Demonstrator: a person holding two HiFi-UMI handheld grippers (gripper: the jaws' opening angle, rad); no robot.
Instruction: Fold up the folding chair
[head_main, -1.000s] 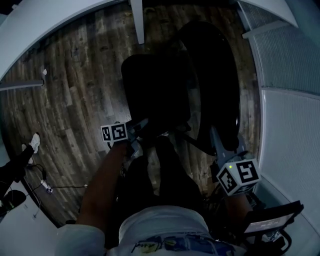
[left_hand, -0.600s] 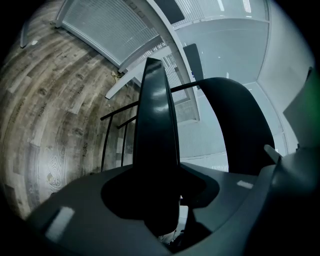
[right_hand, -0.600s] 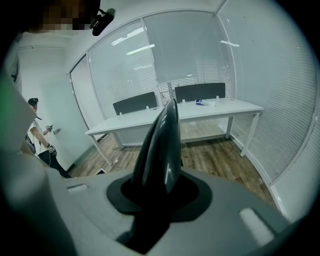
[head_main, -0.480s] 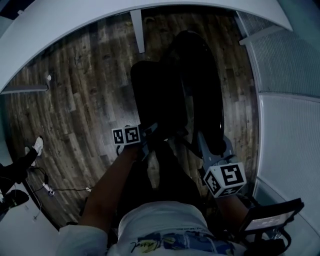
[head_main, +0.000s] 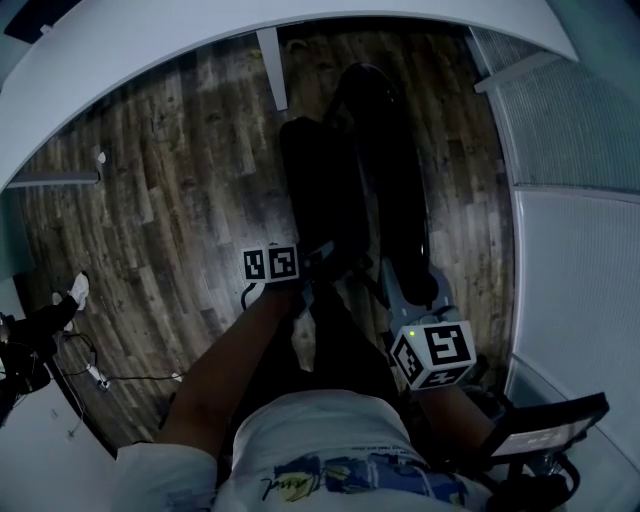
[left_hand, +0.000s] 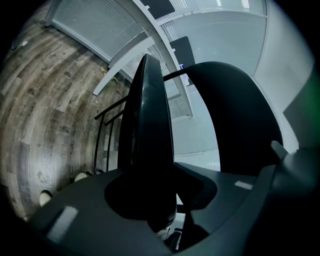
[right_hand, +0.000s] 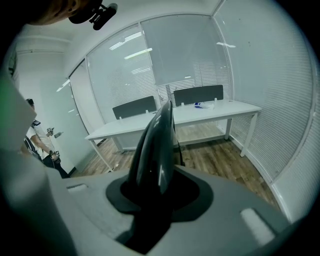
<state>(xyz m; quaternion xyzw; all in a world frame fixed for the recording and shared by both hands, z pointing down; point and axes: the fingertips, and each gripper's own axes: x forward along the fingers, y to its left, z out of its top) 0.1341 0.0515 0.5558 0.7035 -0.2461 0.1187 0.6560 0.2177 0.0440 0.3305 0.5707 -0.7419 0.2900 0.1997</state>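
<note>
Chair (head_main: 322, 190) dark, outline barely distinct

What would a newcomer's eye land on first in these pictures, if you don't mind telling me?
The black folding chair, nearly folded flat, stands mid-floor in the head view. The left gripper has its seat between its jaws, which have just been closing; the right gripper holds the backrest, its jaws just easing open. Wood-plank floor lies all round.
</note>
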